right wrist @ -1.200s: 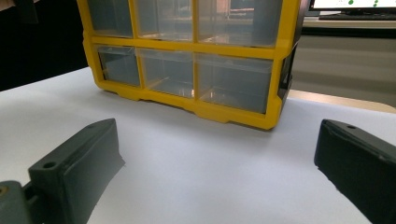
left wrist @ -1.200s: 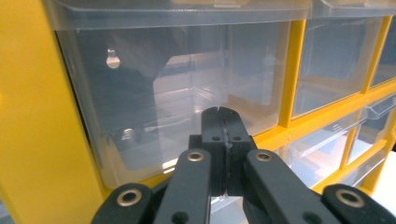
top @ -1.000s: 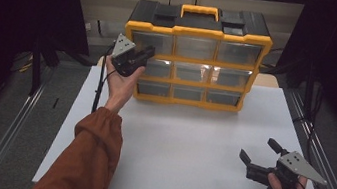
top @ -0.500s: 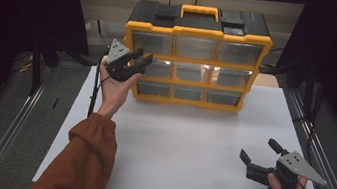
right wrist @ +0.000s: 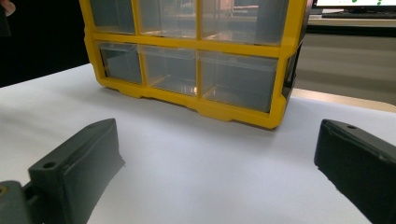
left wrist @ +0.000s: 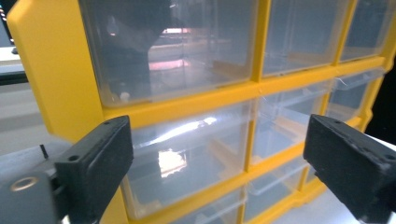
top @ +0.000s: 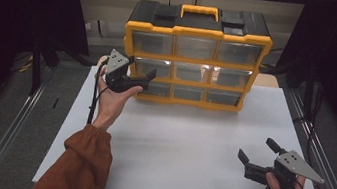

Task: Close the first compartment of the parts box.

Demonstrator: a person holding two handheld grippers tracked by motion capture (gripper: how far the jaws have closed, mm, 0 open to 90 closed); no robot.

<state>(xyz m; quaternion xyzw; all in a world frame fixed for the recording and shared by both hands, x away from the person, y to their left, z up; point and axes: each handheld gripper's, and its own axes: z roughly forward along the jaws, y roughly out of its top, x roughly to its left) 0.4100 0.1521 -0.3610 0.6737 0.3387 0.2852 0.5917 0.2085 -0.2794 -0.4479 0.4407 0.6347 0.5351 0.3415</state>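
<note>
Centrally, at the far edge of your white table [top: 189,143]: one yellow drawer cabinet [top: 195,55], clear drawers shut. Your left gripper [top: 140,76], jaws wide, hovers just before its left column, empty. Your right gripper [top: 258,152], jaws wide, sits near the table's right front, well apart from the cabinet.

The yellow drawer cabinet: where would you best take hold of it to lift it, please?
Probably by the yellow handle on top of the cabinet, coming from above: it arches over the black lid's middle, leaving a gap a claw could close around.
</note>
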